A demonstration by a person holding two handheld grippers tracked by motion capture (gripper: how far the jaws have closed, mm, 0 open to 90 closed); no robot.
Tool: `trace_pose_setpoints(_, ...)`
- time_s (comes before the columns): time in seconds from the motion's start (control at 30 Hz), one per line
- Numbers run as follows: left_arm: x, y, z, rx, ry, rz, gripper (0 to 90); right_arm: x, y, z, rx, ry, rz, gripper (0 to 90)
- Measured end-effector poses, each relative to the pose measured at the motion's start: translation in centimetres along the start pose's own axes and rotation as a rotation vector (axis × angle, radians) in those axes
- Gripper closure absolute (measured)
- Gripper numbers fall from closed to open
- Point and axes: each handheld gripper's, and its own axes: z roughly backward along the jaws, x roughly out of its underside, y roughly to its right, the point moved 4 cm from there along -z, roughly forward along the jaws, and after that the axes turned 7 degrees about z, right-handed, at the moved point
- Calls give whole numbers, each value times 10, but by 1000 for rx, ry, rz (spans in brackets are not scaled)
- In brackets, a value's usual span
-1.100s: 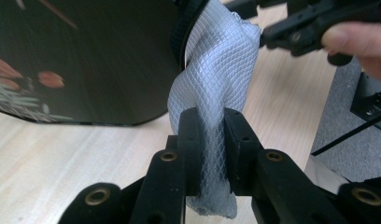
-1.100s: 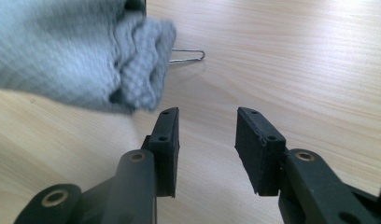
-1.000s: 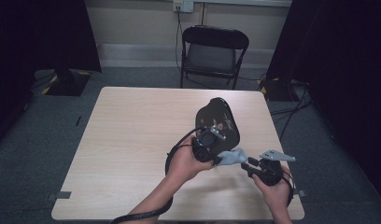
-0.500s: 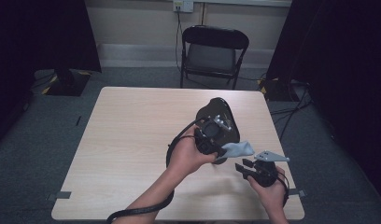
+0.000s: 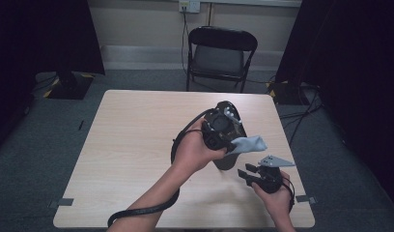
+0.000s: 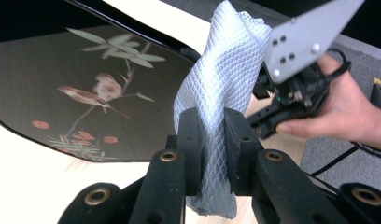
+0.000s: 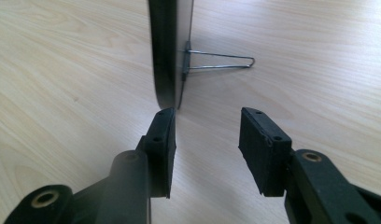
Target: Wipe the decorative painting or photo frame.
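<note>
A black lacquered panel [image 6: 86, 93] painted with birds on a branch stands upright on the table [image 5: 137, 145], propped by a wire stand [image 7: 221, 63]. My left gripper [image 6: 212, 140] is shut on a pale grey-blue waffle cloth [image 6: 221, 79], held above the table close to the panel's face. In the high view the cloth [image 5: 248, 144] sticks out to the right of the left gripper [image 5: 230, 144]. My right gripper [image 7: 207, 140] sits low by the panel's edge [image 7: 163, 51]. Its jaws have just been opening, with nothing between them. In the high view the right gripper [image 5: 246, 173] lies below and right of the cloth.
A black folding chair [image 5: 219, 55] stands beyond the table's far edge. The left gripper's cable [image 5: 142, 210] trails off the near edge. The right hand [image 6: 347, 107] is near the table's right edge. Bare wood lies left of the panel.
The left gripper has risen with the cloth. The right gripper now sits lower and apart from the cloth, its jaws spread wider.
</note>
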Motion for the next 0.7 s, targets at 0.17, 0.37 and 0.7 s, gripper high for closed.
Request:
trace_pose_setpoints(0.17,-7,-3,6,-14,15,8,784,-4,-5,-5,-8,10,12,560)
trace_pose_setpoints(0.37,-10,-3,8,-16,15,11,783,-11,-12,-11,-18,41,42,562)
trace_pose_setpoints(0.7,-9,-6,8,-19,15,16,784,-16,-18,-21,16,42,60,648)
